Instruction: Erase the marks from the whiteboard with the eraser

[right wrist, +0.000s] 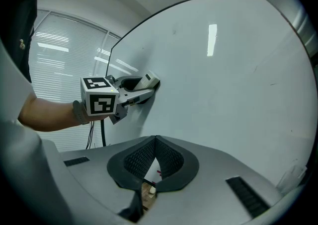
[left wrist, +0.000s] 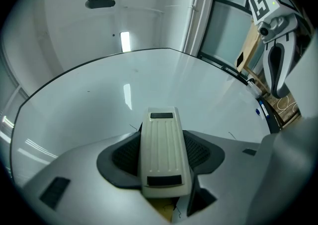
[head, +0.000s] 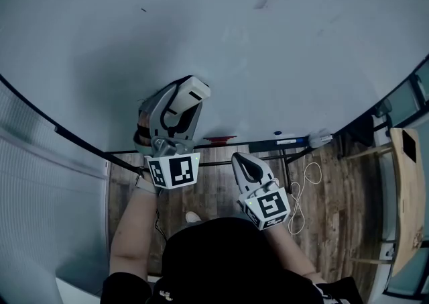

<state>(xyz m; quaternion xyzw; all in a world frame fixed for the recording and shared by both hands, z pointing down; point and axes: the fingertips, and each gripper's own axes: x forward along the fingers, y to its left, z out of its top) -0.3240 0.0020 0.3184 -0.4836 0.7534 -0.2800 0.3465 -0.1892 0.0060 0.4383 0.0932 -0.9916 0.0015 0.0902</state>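
White: one eraser (left wrist: pixel 164 149), one whiteboard (head: pixel 234 41), two claws (head: pixel 190 96) (head: pixel 244 162)

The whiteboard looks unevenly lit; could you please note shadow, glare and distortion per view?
Head view: the whiteboard bows at its edges from the wide lens, with soft shadow at left. Left gripper view: a glare patch sits on it above the sharp eraser. Right gripper view: a bright strip of glare lies high on it, and the corners vignette dark.

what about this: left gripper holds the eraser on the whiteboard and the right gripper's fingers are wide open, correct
No. The left gripper does hold the eraser on the whiteboard, but the right gripper's fingers are shut together and empty, as the right gripper view shows.
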